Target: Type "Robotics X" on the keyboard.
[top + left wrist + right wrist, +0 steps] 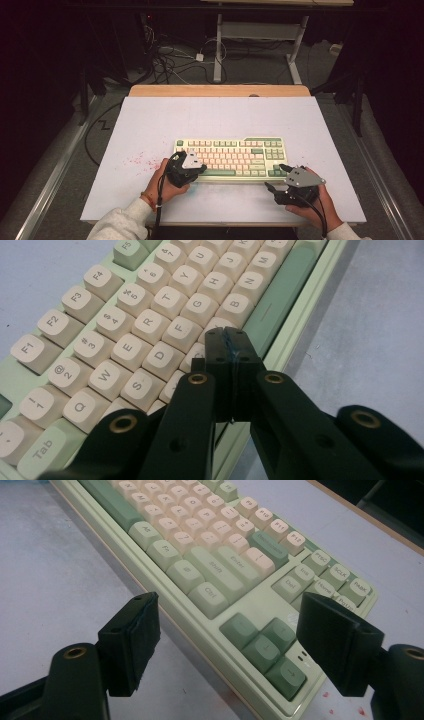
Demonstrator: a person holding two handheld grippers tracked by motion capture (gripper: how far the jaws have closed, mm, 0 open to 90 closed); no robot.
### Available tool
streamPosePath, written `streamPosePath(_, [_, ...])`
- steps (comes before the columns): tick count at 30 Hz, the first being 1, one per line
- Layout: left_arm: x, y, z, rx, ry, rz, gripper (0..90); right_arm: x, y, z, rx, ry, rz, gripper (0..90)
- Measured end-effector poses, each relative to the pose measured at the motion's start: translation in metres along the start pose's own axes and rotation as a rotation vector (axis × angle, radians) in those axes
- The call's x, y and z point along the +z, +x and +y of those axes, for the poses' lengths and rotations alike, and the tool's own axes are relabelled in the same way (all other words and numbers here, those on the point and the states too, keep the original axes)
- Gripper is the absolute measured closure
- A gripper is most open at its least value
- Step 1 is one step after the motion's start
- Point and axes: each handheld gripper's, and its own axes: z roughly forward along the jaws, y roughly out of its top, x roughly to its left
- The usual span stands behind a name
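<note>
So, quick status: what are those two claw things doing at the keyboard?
Left gripper shut, fingers over the keyboard near the C and V keys. Right gripper open, empty, by the arrow keys. Nothing in the way.

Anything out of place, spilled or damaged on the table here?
Yes: red specks are scattered on the white table left of the keyboard, and a few more lie by its right corner, like spilled crumbs or paint. The keyboard itself sits square and looks intact.
</note>
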Motion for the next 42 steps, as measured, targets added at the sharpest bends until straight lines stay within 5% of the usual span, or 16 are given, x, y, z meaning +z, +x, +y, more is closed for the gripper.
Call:
streamPosePath(11, [0.001,-0.003,0.004,0.027,0.042,0.002,87.4,0.001,0.000,0.000,-0.003,0.004,0.002,25.5])
streamPosePath(29, [-0.021,0.003,0.004,0.023,-0.030,0.036,86.8,-0.002,-0.002,0.000,0.006,-0.008,-0.008,25.6])
streamPosePath(42, [-0.027,0.009,-0.003,0.048,-0.047,0.085,72.9,-0.003,-0.003,0.000,0.009,-0.010,-0.013,25.6])
